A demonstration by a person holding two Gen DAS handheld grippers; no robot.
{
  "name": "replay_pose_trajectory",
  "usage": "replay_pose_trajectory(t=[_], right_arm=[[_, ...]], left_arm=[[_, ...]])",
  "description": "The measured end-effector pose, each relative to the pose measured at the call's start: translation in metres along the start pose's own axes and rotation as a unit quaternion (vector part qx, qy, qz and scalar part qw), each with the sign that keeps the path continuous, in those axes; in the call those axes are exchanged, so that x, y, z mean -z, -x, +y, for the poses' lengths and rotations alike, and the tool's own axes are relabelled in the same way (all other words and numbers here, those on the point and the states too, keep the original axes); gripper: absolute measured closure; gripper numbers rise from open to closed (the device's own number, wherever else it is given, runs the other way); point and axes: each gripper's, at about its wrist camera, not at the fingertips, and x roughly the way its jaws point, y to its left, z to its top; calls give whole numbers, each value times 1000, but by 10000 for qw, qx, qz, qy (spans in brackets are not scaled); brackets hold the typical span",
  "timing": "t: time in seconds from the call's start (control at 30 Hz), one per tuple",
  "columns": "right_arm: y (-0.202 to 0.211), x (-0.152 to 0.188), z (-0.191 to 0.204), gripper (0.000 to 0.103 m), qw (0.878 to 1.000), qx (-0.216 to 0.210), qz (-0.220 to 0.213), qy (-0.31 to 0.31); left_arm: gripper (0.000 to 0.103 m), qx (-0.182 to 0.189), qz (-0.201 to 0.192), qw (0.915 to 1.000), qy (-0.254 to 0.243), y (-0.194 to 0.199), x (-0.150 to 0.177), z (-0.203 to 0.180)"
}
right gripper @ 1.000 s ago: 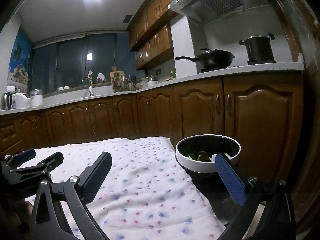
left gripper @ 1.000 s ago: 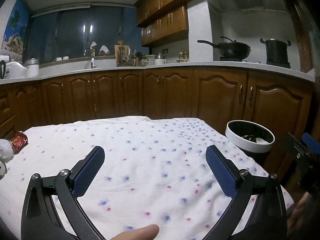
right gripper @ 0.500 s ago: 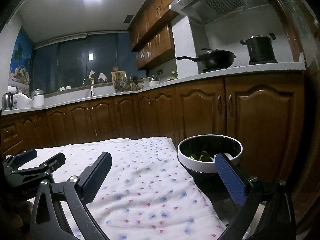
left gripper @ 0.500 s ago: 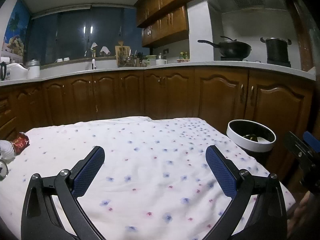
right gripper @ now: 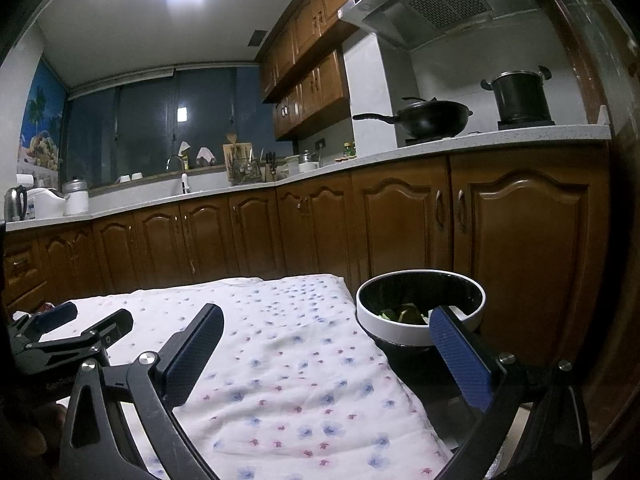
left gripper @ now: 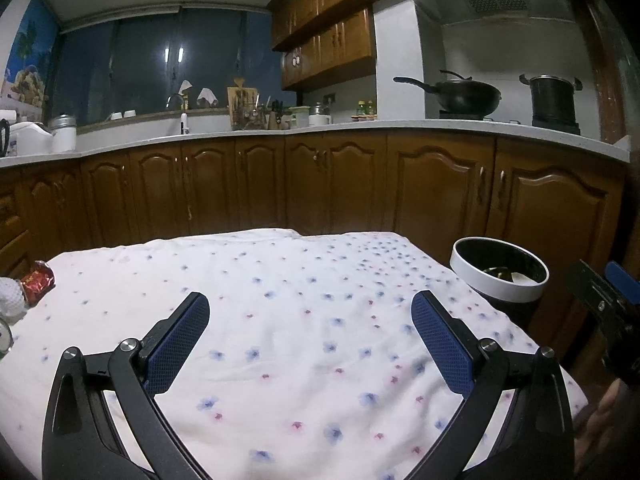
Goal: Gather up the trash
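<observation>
A round bin (left gripper: 500,280) with a white rim and black inside stands off the table's right edge; it holds green and white scraps, also in the right wrist view (right gripper: 420,330). A red shiny wrapper (left gripper: 37,282) and a crumpled white ball (left gripper: 11,298) lie at the table's far left edge. My left gripper (left gripper: 310,310) is open and empty above the flowered cloth (left gripper: 304,320). My right gripper (right gripper: 328,322) is open and empty over the table's right edge, its right finger in front of the bin.
Brown wooden cabinets (left gripper: 320,188) and a white counter run behind the table. A wok (left gripper: 464,94) and a pot (left gripper: 554,98) sit on the stove. A small clock-like object (left gripper: 4,338) shows at the left edge. The left gripper shows in the right wrist view (right gripper: 72,328).
Both views have barely shifted. A fingertip seen at the bottom of the left wrist view a second ago is gone. Both grippers stay open and empty.
</observation>
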Motion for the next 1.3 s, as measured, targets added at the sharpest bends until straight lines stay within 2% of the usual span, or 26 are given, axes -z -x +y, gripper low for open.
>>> replay_pose_trajectory(t=[1.3], right_arm=[[-2, -2, 9, 0, 10000, 1, 51, -8]], left_arm=[[0, 69, 100, 9999, 39, -5, 4, 1]])
